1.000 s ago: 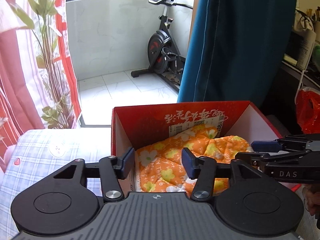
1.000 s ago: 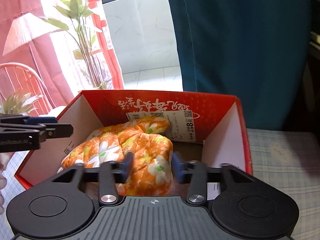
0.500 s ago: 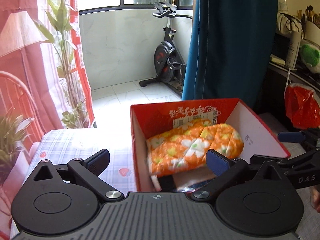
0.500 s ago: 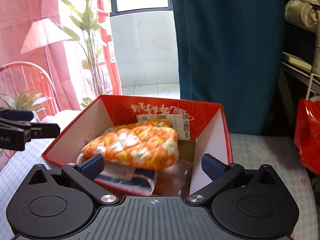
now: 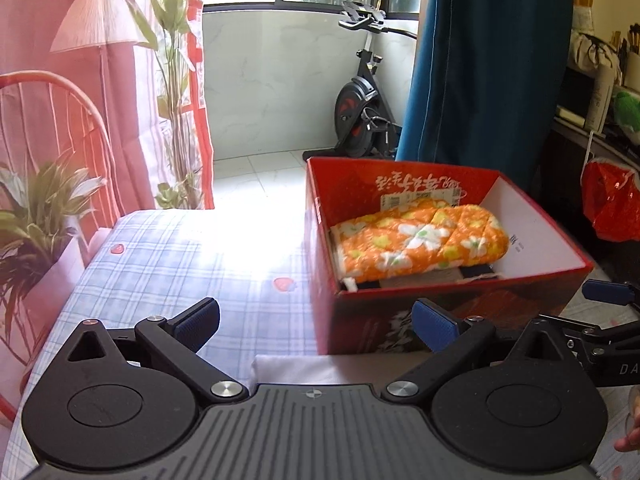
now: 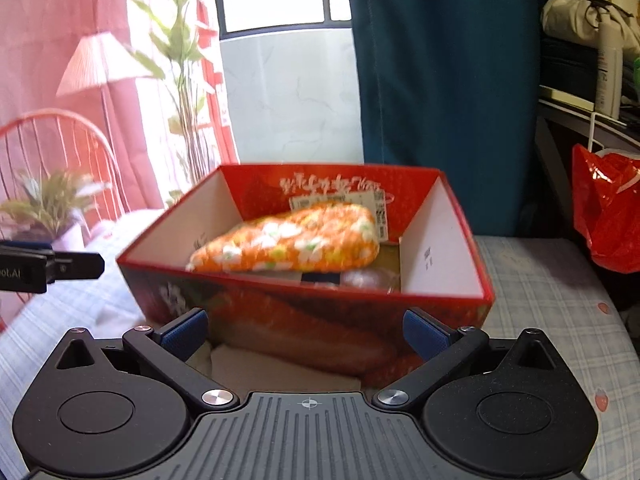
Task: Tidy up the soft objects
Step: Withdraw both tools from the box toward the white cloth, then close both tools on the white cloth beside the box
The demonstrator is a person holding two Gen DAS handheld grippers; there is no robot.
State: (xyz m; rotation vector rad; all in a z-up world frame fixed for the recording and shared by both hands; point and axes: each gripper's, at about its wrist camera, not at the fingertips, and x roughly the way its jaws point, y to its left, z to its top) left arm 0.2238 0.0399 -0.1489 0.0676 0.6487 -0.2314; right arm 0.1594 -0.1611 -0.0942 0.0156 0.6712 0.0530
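Claws [image 5: 316,322] withdrawn, quilt [image 5: 420,242] boxed, bike [image 5: 362,120] behind

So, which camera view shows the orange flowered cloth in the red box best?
The left wrist view. There the orange flowered cloth is sharp and lies in full length inside the red box. In the right wrist view the cloth is blurred, and the box's front wall hides its lower edge.

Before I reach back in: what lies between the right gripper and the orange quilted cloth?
The red box's near wall, in the right wrist view; the cloth lies inside, the right gripper outside.
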